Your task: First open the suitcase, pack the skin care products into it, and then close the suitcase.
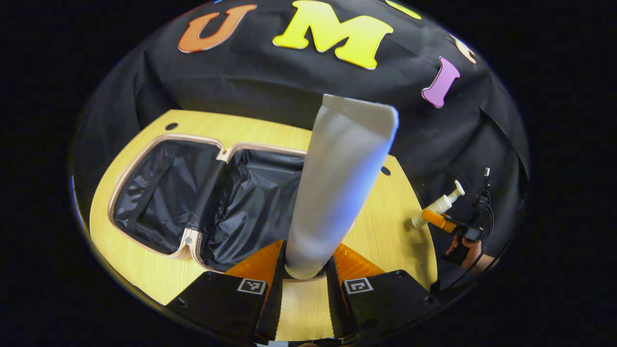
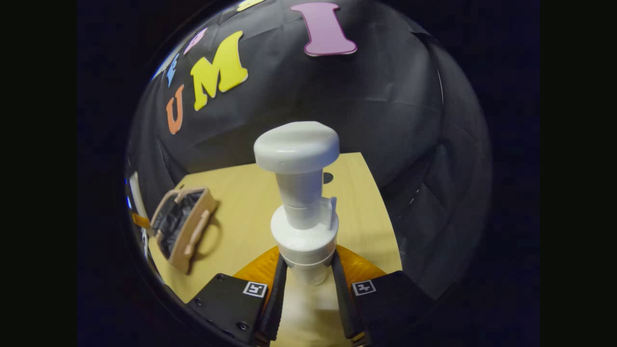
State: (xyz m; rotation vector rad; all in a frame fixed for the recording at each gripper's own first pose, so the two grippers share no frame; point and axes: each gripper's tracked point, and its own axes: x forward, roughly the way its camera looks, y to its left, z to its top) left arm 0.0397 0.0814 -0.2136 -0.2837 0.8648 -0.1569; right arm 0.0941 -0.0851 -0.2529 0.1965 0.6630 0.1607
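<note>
Left gripper view, white tube (image 1: pixel 340 188) upright, suitcase (image 1: pixel 207 202) open

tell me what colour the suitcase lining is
Black and slightly shiny, inside the open suitcase with a tan rim; the left gripper view shows it best.

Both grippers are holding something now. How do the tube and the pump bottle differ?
The tube in the left gripper is a smooth grey body ending in a flat crimped edge; the pump bottle in the right gripper is white, stepped, topped by a broad pump head. The tube sits above the open suitcase; the pump bottle is off to the side of it. Both are clamped between two fingers.
</note>
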